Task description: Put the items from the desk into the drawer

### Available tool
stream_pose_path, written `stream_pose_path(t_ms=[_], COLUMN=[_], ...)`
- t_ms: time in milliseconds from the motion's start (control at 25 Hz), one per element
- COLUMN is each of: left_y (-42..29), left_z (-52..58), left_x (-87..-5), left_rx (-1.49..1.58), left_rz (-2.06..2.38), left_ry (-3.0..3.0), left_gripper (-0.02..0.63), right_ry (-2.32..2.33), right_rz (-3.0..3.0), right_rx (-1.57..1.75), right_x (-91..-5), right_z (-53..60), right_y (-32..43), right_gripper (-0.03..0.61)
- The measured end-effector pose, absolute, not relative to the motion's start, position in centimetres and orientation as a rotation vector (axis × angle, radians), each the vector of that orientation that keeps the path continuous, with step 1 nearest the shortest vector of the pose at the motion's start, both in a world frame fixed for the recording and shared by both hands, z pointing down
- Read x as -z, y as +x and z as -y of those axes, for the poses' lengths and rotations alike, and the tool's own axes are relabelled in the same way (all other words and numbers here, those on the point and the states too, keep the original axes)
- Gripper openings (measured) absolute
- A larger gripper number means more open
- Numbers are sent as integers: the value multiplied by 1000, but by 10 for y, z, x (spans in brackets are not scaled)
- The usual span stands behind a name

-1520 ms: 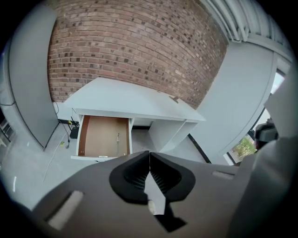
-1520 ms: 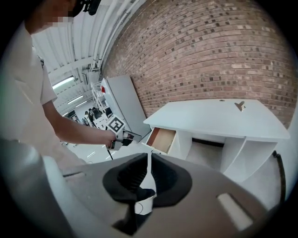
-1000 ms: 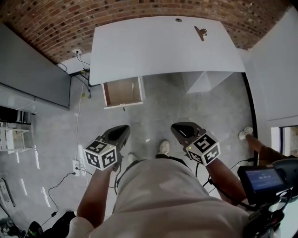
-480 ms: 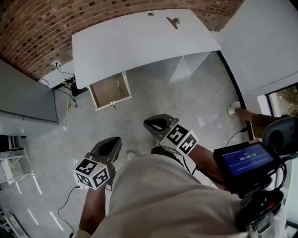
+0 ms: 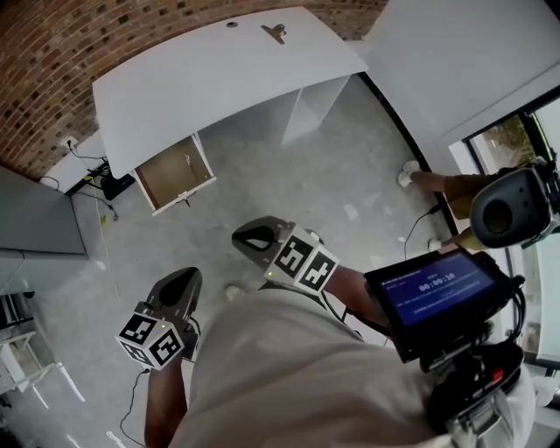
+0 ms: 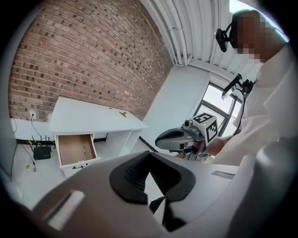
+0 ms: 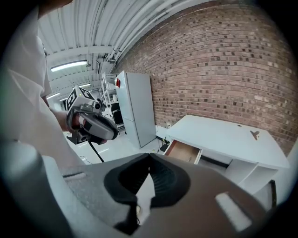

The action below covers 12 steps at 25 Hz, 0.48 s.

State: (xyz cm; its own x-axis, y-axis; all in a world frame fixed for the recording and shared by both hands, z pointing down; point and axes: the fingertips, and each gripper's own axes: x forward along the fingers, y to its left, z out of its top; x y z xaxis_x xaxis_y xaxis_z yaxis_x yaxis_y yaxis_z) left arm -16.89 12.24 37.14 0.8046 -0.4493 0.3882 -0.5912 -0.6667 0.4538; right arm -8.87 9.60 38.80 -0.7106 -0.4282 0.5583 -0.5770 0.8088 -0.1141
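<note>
A white desk stands against the brick wall, far ahead of me. On its top lies a dark binder clip, with a small dark item to its left. A wooden drawer stands pulled open under the desk's left end, and a thin small thing lies inside it. My left gripper and right gripper hang at waist height over the floor, far from the desk. Both are shut and hold nothing. The clip and drawer also show in the right gripper view, and the drawer in the left gripper view.
A tall grey cabinet stands left of the desk. A black box with cables sits on the floor by the wall. Another person's leg and shoe are at the right. A camera rig with a lit screen hangs at my chest.
The head view has swung, so the desk and drawer now sit further up and left in the picture. Both grippers stay low at my waist, shut.
</note>
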Motion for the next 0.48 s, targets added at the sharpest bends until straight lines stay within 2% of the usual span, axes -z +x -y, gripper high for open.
stream_pose_path(t_ms=[480], left_y=[-193], left_z=[-140], left_x=[-373], left_rx=[-273], left_rz=[771], left_ry=[2404], left_gripper=[8], right_ry=[698], right_rz=[2440], right_rx=[-344], right_x=[-389], right_z=[-118], right_y=[-116], right_gripper=[3])
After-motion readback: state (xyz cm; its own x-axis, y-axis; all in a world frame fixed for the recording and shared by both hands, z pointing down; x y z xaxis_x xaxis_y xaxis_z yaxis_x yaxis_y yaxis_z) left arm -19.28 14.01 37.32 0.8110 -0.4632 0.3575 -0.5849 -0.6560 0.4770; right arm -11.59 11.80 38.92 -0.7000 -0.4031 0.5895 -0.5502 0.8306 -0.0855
